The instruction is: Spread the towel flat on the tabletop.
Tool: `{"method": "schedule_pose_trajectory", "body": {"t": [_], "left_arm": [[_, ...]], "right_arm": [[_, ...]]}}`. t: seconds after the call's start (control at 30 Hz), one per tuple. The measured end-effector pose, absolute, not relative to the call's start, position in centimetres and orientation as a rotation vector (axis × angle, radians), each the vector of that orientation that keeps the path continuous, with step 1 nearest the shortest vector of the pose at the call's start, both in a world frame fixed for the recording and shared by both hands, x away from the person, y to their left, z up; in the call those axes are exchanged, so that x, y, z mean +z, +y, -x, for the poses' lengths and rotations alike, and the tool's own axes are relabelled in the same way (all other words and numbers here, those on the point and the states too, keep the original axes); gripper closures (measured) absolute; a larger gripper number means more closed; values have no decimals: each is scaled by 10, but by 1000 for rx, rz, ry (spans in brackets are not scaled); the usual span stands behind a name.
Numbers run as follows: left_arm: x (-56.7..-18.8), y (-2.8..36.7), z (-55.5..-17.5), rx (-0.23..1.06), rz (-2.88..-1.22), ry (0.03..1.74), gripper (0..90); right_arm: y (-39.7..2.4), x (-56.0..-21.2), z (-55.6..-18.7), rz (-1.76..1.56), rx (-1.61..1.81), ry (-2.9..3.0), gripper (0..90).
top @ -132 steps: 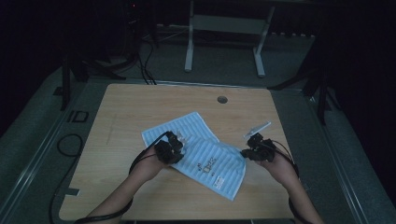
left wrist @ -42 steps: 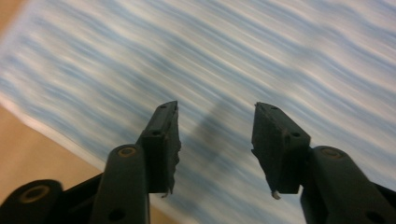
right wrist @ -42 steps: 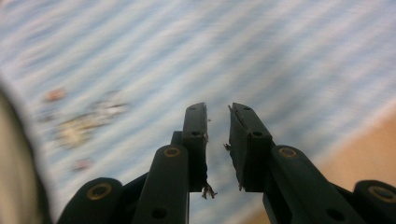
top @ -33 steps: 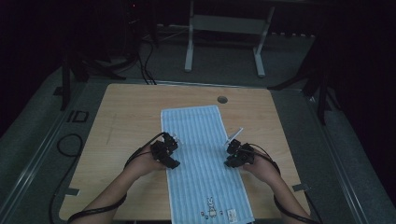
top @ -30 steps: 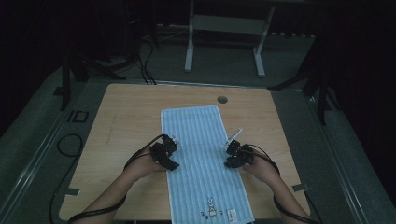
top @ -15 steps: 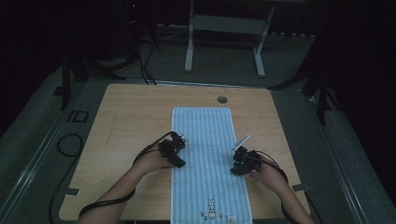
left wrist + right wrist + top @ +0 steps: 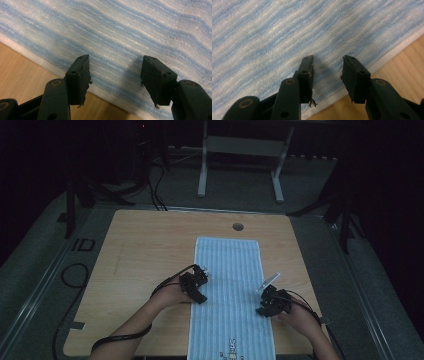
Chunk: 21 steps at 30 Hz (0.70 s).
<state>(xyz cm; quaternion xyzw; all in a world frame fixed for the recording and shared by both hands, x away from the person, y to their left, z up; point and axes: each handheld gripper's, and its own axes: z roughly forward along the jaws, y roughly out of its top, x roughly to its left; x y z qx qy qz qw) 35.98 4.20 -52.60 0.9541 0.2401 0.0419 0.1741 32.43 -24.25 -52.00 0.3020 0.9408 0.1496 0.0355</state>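
Two pairs of black jaws stand apart with nothing between them. The left gripper (image 7: 115,72) hangs over the left edge of a blue-striped towel (image 7: 130,32), gripping nothing. The right gripper (image 7: 327,67) sits over the towel's right edge; its jaws have just been opening, released, bare cloth under the gap. From above, the towel (image 7: 227,270) lies flat lengthwise down the middle of the wooden tabletop (image 7: 145,250), a small printed figure at its near end. The left gripper (image 7: 196,284) and right gripper (image 7: 270,301) flank it at mid-length, forearms entering from below.
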Motion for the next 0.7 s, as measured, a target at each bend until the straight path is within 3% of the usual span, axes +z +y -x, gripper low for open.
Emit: {"method": "schedule_pose_trajectory", "body": {"t": [0.37,0.7], "left_arm": [[-512,53,-353,165,-2724,685,390],[-500,78,-379,156,-2642,796,365]], "right_arm": [[-247,-502,-327,-924,469,2878,561],[-251,-466,-389,-939,491,2834,556]]}}
